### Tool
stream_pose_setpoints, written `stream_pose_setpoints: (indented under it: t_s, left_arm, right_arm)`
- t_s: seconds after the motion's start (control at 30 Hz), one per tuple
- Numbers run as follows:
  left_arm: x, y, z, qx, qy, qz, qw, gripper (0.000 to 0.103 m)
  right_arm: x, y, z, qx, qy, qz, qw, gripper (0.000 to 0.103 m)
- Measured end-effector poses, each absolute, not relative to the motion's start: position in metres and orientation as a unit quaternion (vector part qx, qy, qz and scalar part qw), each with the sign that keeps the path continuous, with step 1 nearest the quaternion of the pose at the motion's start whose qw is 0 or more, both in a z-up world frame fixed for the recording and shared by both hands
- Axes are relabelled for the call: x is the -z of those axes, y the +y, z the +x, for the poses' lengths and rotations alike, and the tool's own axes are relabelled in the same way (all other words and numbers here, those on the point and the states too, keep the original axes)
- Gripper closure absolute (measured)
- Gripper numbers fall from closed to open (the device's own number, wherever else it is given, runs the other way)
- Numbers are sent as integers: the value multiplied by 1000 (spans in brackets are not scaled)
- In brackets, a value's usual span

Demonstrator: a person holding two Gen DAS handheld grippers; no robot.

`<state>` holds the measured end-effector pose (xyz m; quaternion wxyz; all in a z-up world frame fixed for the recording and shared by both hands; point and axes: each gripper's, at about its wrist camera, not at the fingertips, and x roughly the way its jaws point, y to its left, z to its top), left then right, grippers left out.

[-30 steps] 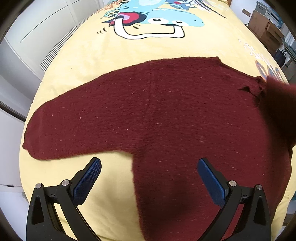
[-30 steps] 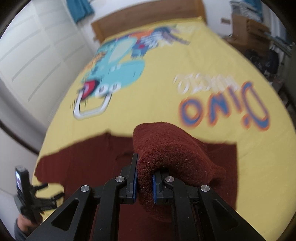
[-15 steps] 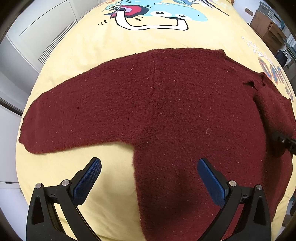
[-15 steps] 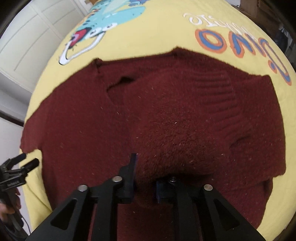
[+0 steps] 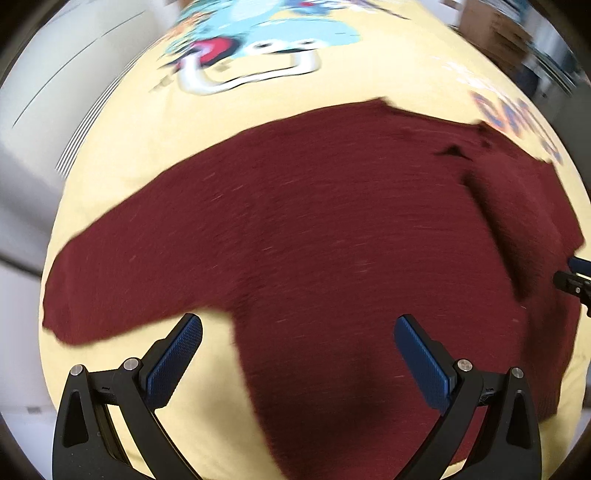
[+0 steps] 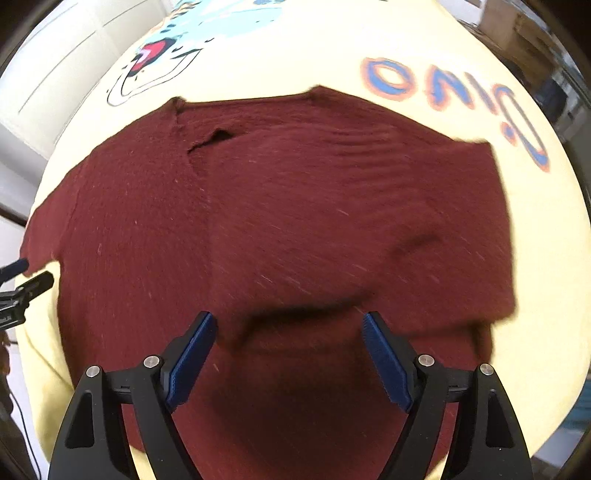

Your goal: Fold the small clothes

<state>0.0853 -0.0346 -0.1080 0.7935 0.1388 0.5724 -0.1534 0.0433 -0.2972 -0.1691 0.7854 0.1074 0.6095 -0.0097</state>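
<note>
A dark red knitted sweater [image 5: 314, 229] lies flat on a yellow bed cover [image 5: 147, 122]. Its left sleeve [image 5: 122, 273] stretches out to the left. Its right sleeve [image 6: 332, 221] is folded over onto the body, the cuff end [image 6: 303, 317] lying just ahead of my right gripper. My right gripper [image 6: 288, 328] is open and empty, low over the sweater; its tip also shows at the right edge of the left wrist view [image 5: 576, 277]. My left gripper [image 5: 297, 332] is open and empty above the sweater's lower left part, near the armpit; it shows at the left edge of the right wrist view [image 6: 22, 284].
The yellow cover [image 6: 277, 48] carries a blue cartoon dinosaur print [image 5: 266, 33] and blue-orange lettering [image 6: 443, 88]. White wardrobe doors [image 5: 55, 74] stand to the left of the bed. Brown furniture [image 5: 491, 29] stands at the far right.
My right gripper carried the right sleeve down onto the sweater's body, then opened and let it go. My left gripper stayed open; its view has shifted slightly.
</note>
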Motion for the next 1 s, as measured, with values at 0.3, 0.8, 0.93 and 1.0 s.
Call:
stream_pose_setpoints:
  t_s: [0.3,0.8,0.93,1.0]
  left_arm:
    - [97,-161,71,290,527,203,773,1]
    - [172,-314,42,350,488,395,696,1]
    - [193,-318,52,328,501,403,692,4]
    - [198,-313,65,321,520,383,692,18]
  right_arm:
    - [171,-352,-6,79,601,145,782,20]
    - [173,-405,-48,109,586,199,778,20]
    - [178,-407,-48,110,589,201,775,20]
    - [179,-408,-50,109,589,203,775,20]
